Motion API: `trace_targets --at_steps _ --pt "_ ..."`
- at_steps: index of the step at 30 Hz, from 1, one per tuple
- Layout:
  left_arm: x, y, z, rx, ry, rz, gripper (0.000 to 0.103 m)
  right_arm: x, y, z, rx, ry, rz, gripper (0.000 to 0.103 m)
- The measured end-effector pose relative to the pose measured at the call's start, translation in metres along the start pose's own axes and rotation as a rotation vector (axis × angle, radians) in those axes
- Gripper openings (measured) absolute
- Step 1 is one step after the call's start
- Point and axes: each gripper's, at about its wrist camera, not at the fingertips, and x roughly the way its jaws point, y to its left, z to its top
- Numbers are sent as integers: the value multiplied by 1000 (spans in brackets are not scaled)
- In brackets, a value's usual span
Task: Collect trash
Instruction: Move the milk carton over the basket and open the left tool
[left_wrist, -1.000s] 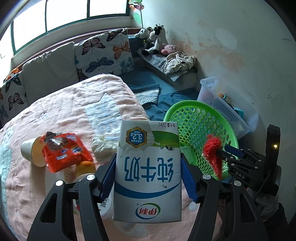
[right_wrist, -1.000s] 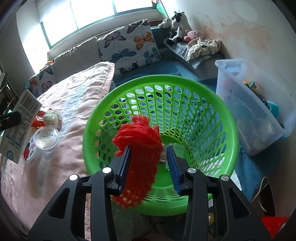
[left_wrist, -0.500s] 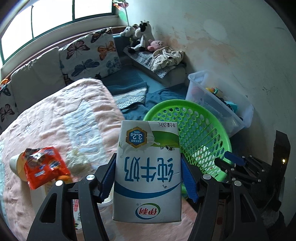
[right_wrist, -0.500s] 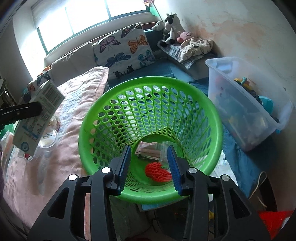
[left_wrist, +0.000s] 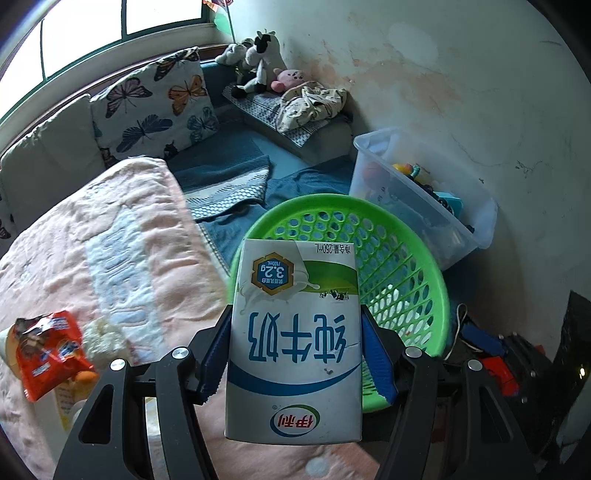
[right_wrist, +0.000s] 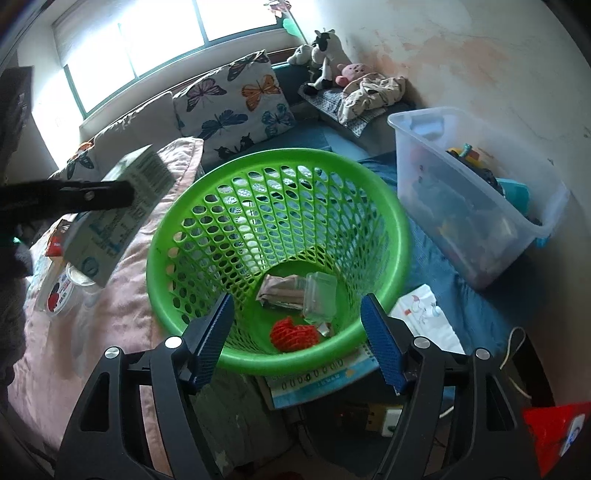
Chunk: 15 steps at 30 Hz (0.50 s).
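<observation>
My left gripper (left_wrist: 295, 332) is shut on a white, blue and green milk carton (left_wrist: 293, 350), held upside down just in front of the green mesh basket (left_wrist: 332, 201). The right wrist view shows the carton (right_wrist: 110, 229) at the left, beside the basket's rim (right_wrist: 280, 157). My right gripper (right_wrist: 295, 310) hovers over the near rim of the basket. Its jaws are opening and nothing is between them. At the basket's bottom lie a red net wad (right_wrist: 293, 334), a crumpled wrapper (right_wrist: 280, 291) and a clear plastic tub (right_wrist: 319, 297).
An orange snack packet (left_wrist: 51, 350) and a crumpled tissue (left_wrist: 101, 334) lie on the pink blanket (left_wrist: 110, 240). A round lidded cup (right_wrist: 59, 291) sits below the carton. A clear storage bin (right_wrist: 472, 206) of toys stands right of the basket. A booklet (right_wrist: 321, 376) and a power strip (right_wrist: 380, 421) lie on the floor.
The red net left my right gripper and dropped into the basket, then the right jaws spread wide. My left gripper carried the carton rightward toward the basket.
</observation>
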Motion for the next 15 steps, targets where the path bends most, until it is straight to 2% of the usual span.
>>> trace_targets --at_steps 2,15 --pt "5 -5 2 10 1 -3 63 -3 -1 -2 0 -4 -5 77" --pt "42 -24 3 15 53 -29 63 -16 -6 -13 13 -17 -12 82"
